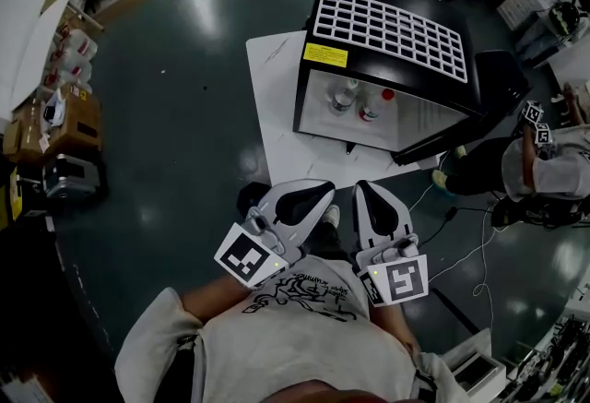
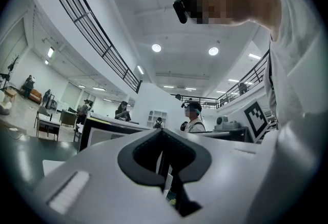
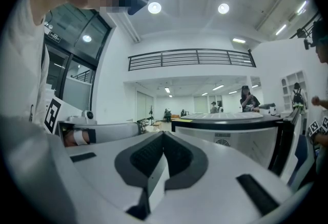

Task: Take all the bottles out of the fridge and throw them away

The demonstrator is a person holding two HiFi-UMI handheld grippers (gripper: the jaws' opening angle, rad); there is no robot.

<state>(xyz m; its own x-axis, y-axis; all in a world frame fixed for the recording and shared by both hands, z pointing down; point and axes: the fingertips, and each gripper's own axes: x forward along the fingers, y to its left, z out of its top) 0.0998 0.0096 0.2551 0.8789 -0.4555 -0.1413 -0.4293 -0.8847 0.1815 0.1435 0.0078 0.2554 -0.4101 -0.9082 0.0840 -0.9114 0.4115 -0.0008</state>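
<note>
Left gripper [image 1: 312,194], right gripper [image 1: 371,195]: jaws closed, nothing held, side by side. Fridge [image 1: 396,32] ahead, well apart. Bottles [image 1: 346,98] inside it.

the head camera sits on your head and looks steeply down: your shirt [image 1: 304,337] fills its near edge, the left gripper [image 1: 318,192] and right gripper [image 1: 371,191] lie just ahead of you, and the fridge [image 1: 392,60] stands farther out on the floor [image 1: 184,115]. each gripper camera rides low behind its own jaws and faces roughly level towards the far side, so close that the gripper's body fills the lower half. all three views share the fridge: in the left gripper view the fridge [image 2: 110,133] sits left of centre, in the right gripper view the fridge [image 3: 230,133] sits right of centre. each gripper view catches the other gripper at its edge.
</note>
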